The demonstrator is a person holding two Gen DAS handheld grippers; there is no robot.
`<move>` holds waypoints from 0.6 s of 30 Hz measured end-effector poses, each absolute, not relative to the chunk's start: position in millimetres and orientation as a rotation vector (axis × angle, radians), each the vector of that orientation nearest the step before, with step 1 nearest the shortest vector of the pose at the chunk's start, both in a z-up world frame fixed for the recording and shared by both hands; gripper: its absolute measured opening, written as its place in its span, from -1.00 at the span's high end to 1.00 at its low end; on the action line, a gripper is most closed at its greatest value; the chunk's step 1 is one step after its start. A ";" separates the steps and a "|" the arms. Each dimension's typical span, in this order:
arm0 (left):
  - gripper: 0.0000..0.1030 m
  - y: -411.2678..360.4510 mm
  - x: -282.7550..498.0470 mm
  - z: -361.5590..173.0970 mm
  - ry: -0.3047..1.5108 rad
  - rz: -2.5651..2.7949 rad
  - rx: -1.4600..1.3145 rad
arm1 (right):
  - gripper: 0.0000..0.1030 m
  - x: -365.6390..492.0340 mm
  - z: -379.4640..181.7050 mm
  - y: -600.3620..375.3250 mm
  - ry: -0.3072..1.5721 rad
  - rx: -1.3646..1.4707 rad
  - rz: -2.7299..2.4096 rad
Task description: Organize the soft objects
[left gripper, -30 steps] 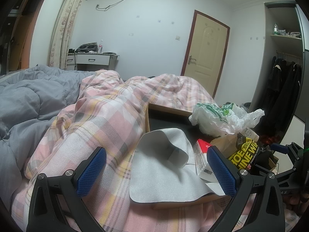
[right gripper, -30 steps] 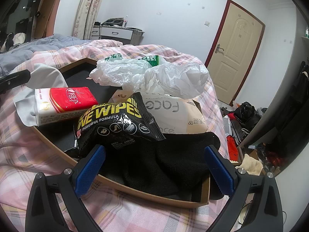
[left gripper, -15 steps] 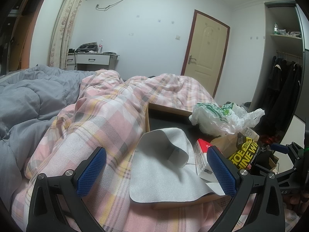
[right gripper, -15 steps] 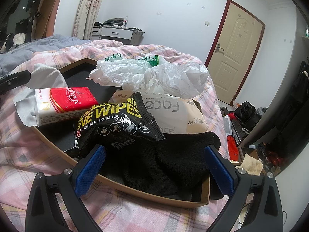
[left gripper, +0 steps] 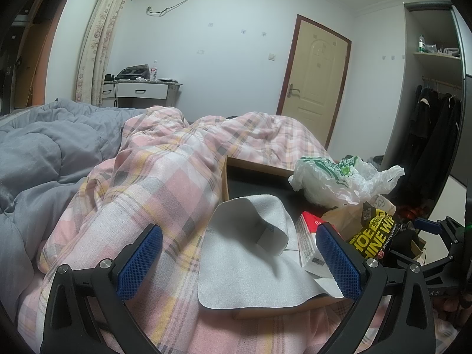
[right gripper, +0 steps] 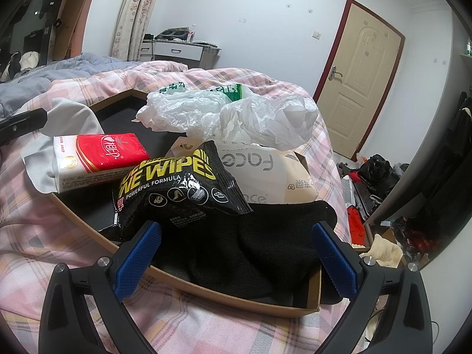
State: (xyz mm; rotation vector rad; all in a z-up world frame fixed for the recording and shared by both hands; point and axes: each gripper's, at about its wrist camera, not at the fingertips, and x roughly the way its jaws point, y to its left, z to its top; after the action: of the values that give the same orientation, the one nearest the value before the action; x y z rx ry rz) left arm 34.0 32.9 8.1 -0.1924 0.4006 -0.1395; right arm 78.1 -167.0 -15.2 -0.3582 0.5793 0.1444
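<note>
A shallow cardboard tray (right gripper: 88,227) lies on the pink plaid bed. In it are a black knit cloth (right gripper: 250,242), a black wipes pack (right gripper: 174,188), a red-and-white tissue pack (right gripper: 97,156), a beige face-wipe pack (right gripper: 265,174) and a crumpled plastic bag (right gripper: 230,115). A grey cloth (left gripper: 250,253) drapes over the tray's near left corner. My left gripper (left gripper: 239,259) is open above the grey cloth. My right gripper (right gripper: 236,256) is open just above the black cloth. Both are empty.
A grey duvet (left gripper: 38,162) lies to the left of the pink plaid cover (left gripper: 165,183). A door (left gripper: 312,88) and a white desk (left gripper: 141,91) stand at the far wall. Clothes and clutter fill the floor (right gripper: 383,183) right of the bed.
</note>
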 end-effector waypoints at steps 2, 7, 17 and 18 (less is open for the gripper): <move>-1.00 34.4 33.7 8.0 0.401 -0.139 -0.192 | -0.97 78.3 -15.1 -167.7 0.579 -0.358 0.144; -1.00 32.6 34.2 8.3 0.401 -0.139 -0.192 | -0.97 78.1 -14.9 -167.5 0.579 -0.358 0.145; -1.00 32.7 34.5 8.6 0.402 -0.139 -0.191 | -0.97 78.3 -15.0 -167.8 0.580 -0.357 0.145; -1.00 31.9 34.6 8.7 0.402 -0.139 -0.191 | -0.97 78.3 -15.0 -167.9 0.580 -0.357 0.145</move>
State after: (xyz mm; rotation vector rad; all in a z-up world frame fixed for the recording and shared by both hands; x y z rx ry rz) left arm 34.6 31.9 8.7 -0.1909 0.4015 -0.1388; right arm 78.3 -167.9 -15.0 -0.3569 0.5798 0.1453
